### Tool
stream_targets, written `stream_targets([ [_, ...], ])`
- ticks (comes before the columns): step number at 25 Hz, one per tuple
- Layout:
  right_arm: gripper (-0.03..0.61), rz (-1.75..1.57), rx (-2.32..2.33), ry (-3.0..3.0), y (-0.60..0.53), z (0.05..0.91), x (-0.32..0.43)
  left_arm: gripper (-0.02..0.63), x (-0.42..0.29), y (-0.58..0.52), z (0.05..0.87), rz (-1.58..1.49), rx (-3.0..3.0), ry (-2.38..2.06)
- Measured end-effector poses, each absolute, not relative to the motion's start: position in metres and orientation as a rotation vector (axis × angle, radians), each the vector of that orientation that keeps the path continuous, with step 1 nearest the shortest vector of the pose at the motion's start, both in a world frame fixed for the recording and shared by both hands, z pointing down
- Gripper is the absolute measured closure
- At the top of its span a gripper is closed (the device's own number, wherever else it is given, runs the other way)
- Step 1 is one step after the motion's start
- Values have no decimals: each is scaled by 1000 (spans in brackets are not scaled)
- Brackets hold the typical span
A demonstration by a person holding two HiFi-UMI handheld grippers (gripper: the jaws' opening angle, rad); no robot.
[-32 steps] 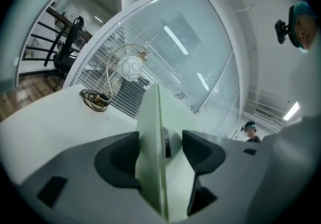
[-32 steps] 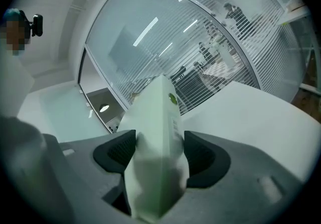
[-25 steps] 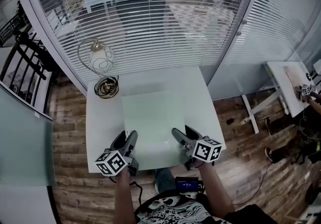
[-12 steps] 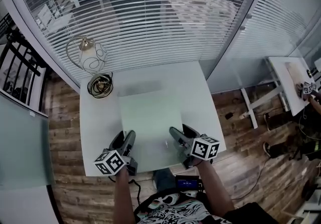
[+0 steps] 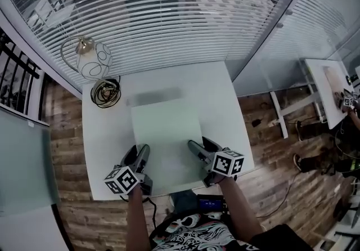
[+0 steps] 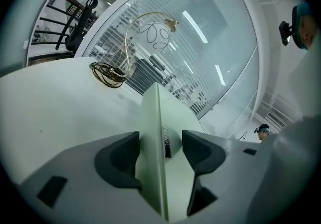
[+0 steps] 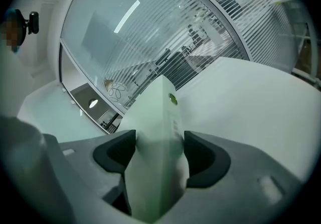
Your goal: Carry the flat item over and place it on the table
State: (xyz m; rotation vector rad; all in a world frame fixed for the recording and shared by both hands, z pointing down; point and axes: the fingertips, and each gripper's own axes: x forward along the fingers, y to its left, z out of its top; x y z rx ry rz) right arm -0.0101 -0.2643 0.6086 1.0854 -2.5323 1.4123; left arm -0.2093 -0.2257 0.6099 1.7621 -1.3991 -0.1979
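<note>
Panel [image 5: 167, 131] pinched at its near edge by both grippers. Left gripper [image 5: 140, 153]: narrow, closed on the thin pale-green sheet, which shows edge-on between the dark pads [image 6: 118, 160] in the left gripper view. Right gripper [image 5: 197, 148]: likewise narrow and shut on that same edge, one pad on either face in the right gripper view.

Spreads roughly level over the middle of the white table [image 5: 107, 143], near edge toward the table's near side. Throws a soft grey shadow [image 5: 154, 97] on the table just past its far edge. Cannot tell whether any part touches the table.

On the table's far left corner: a lamp [image 5: 93, 59] with a curved metal stem and a round glass shade. Beside its foot, on the table, a coiled cable [image 5: 105, 92].

Beyond the table's far side: white blinds [image 5: 169, 19] behind glass. Around the table: wooden floor [image 5: 64, 131]. Well apart to the table's right: a second white desk [image 5: 323, 89].
</note>
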Motion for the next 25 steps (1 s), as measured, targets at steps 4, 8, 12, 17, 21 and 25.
stream_targets([
  [4, 291, 1433, 1091, -2504, -272, 619, -13, 350, -212, -234, 621, -178, 1742, -1391],
  [8, 291, 1438, 1090, -2471, -273, 628, -12, 350, -211, -234, 633, -164, 1713, -1388],
  [12, 291, 1451, 1080, -2452, -279, 637, -14, 350, -214, -238, 640, -152, 1691, -1394],
  [17, 291, 1466, 1072, -2416, -283, 647, -17, 350, -216, -241, 650, -130, 1666, -1393],
  [21, 291, 1483, 1077, -2380, -285, 656, -16, 350, -215, -244, 658, -96, 1655, -1383],
  [25, 291, 1493, 1081, -2359, -287, 660, -16, 350, -214, -246, 664, -80, 1641, -1378],
])
